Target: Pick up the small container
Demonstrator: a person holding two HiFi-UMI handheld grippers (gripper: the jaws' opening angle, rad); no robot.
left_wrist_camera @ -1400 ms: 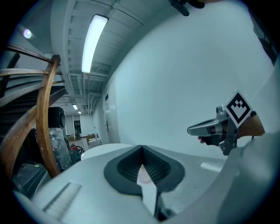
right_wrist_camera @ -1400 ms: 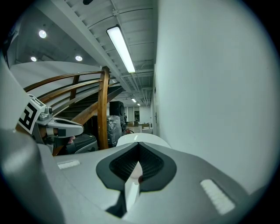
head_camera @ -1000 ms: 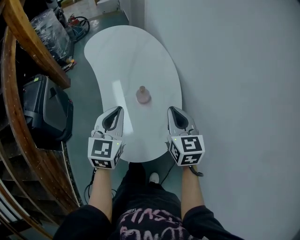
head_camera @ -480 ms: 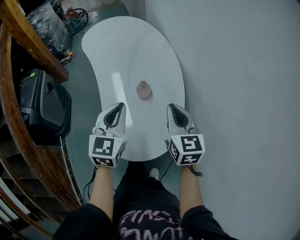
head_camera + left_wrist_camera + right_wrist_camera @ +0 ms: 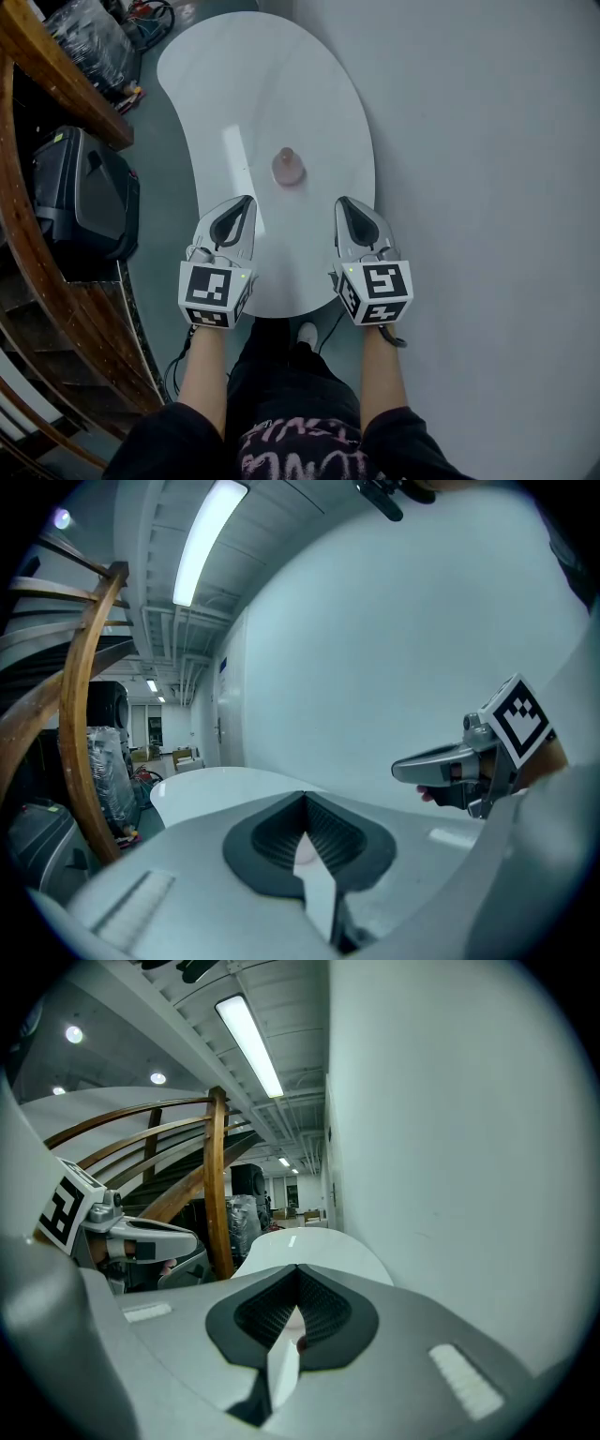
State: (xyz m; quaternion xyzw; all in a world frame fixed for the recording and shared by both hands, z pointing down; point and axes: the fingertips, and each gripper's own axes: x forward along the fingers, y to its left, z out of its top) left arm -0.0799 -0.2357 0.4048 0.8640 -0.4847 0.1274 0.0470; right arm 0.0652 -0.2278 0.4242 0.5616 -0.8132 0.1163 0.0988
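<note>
A small pinkish container (image 5: 287,167) with a narrow top stands upright near the middle of a white kidney-shaped table (image 5: 234,84). In the head view my left gripper (image 5: 247,200) hovers over the table's near end, short of the container and to its left. The right gripper (image 5: 341,201) is level with it on the container's right. Both are shut with nothing in them. In the left gripper view the left gripper's (image 5: 305,795) jaws meet over the tabletop, and the right gripper (image 5: 403,769) shows to the side. The right gripper view shows shut jaws too.
A black case (image 5: 80,202) and a curved wooden railing (image 5: 28,187) stand left of the table. A plain grey wall (image 5: 487,187) runs close along its right edge. A plastic-wrapped bundle (image 5: 80,37) and cables lie beyond the far left end.
The table, container and both grippers sit a little higher in the head view. The gap between grippers and container looks about the same. Both stay shut.
</note>
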